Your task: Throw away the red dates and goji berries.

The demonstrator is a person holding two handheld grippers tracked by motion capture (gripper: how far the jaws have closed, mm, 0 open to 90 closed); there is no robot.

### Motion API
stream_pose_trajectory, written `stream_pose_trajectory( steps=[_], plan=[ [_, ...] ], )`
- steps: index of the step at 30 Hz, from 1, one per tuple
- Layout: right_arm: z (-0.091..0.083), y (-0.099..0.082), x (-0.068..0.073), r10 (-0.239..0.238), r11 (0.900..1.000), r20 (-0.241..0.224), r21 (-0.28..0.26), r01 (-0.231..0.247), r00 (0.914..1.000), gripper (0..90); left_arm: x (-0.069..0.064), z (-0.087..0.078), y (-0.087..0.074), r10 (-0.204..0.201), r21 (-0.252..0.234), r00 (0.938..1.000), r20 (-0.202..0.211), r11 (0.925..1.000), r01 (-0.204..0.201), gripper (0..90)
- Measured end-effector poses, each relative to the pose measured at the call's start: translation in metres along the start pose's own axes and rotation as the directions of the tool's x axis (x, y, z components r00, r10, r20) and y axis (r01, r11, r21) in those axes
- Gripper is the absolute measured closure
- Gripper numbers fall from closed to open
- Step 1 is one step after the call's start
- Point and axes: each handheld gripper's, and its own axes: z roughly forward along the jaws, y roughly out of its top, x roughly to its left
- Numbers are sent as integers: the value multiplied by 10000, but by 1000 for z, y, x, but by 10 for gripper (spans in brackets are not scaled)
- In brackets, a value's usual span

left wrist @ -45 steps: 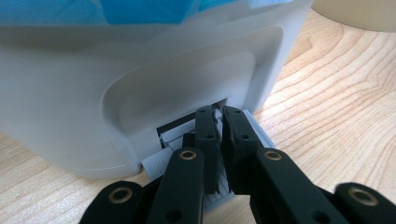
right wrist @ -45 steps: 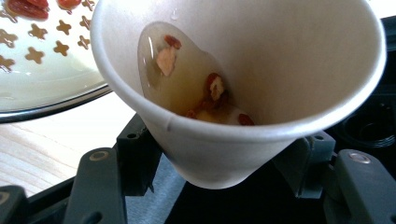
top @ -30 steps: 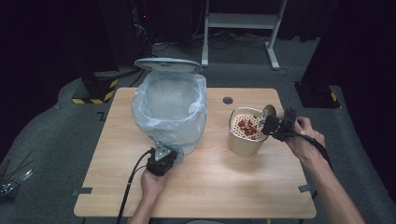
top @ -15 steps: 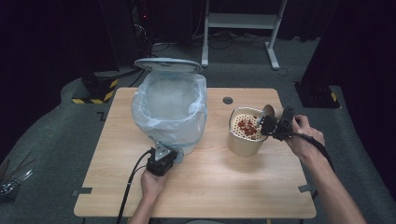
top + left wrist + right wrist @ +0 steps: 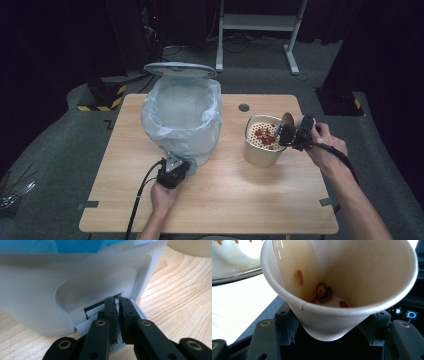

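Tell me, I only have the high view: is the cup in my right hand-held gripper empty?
Observer: Not quite. The right gripper view shows a few reddish bits clinging near the bottom of the paper cup, which the right hand-held gripper clamps by its base.
Operator: And where exactly are the left jaws?
Observer: The left hand-held gripper is shut, with its tips over the ribbed pedal at the slot in the base of the white bin.
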Motion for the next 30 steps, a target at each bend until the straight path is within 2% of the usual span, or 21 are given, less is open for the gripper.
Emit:
stream_pose_trajectory(
  steps=[4, 9, 12, 16, 19, 22, 24, 28, 30],
  plan=[
    [2, 0, 2, -126, 9999, 131, 24, 126, 9998, 382, 0, 0, 0, 1, 3, 10000, -2, 10000, -1, 851],
    [-2, 4, 3, -42, 9999, 15, -100, 42, 10000, 383, 0, 0, 0, 7, 5, 10000, -4, 10000, -7, 851],
    [1, 3, 4, -223, 9997, -29, 28, 223, 9997, 383, 0, 0, 0, 5, 1, 10000, -5, 10000, -5, 851],
    [-3, 4, 5, -190, 9997, -71, -183, 189, 9998, 384, 0, 0, 0, 2, 2, 10000, -3, 10000, -2, 851],
    [1, 4, 5, -149, 9999, -179, 0, 149, 9997, 383, 0, 0, 0, 0, -2, 10000, 1, 10000, 0, 851],
    [-2, 4, 7, -127, 9997, -194, -199, 123, 9997, 383, 0, 0, 0, 4, 3, 10000, -2, 10000, -4, 851],
    [1, 3, 5, -86, 9999, -271, -85, 84, 9996, 383, 0, 0, 0, 6, -3, 10000, -6, 10000, -6, 851],
    [0, 2, 6, -83, 9998, -269, -197, 78, 9996, 383, 0, 0, 0, 15, -1, 10000, -11, 10000, -15, 851],
    [1, 2, 4, -49, 10000, -325, -47, 48, 9995, 383, 0, 0, 0, 59, 6, 10000, -41, 10000, -59, 851]
  ],
)
